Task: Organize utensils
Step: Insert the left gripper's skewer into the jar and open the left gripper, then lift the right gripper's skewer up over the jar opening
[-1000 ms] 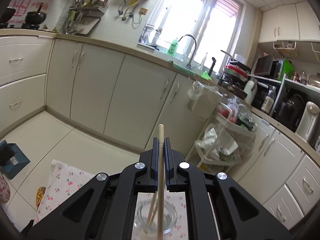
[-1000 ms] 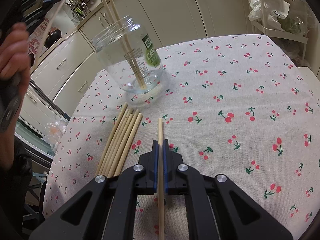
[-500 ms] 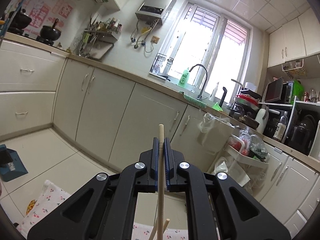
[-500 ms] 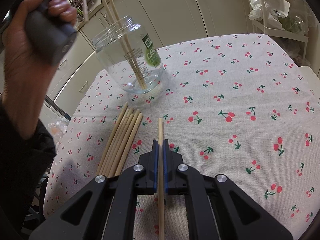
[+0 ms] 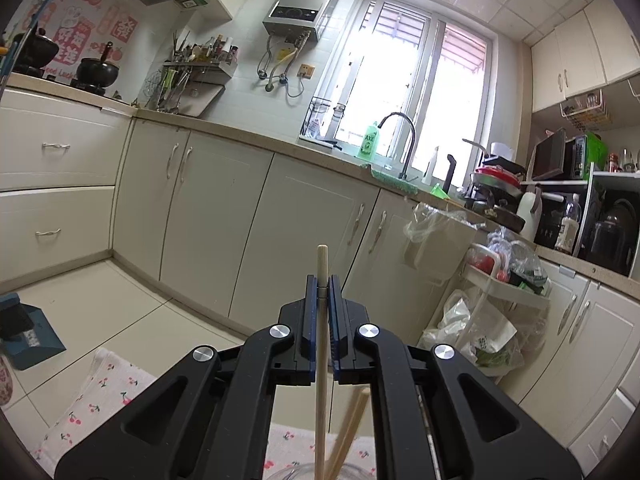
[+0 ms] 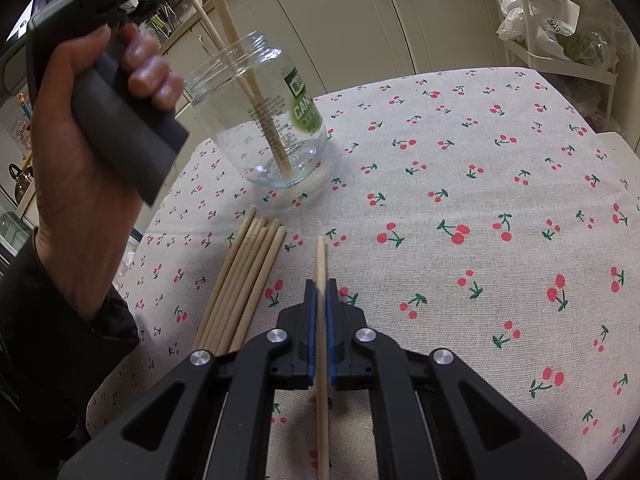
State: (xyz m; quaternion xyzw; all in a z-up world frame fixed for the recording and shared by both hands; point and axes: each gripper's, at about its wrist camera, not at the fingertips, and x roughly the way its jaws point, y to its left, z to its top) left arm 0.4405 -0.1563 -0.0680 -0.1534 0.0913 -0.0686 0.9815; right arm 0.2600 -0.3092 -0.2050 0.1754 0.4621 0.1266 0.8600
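Chopsticks [image 6: 321,320] clamped in both tools, jar [image 6: 276,120] nearby.

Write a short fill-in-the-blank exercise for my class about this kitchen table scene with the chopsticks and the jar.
1. The clear glass jar stands on a tablecloth printed with red ____.
2. Each hand-held gripper is shut on one wooden ____.
3. The loose bundle of wooden chopsticks lies on the cloth ____ the jar.
4. The jar's label is ____.

Answers: cherries; chopstick; outside; green

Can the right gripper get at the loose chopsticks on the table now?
Probably not yet: the right gripper is shut on a chopstick. The loose chopsticks lie uncovered just left of it.
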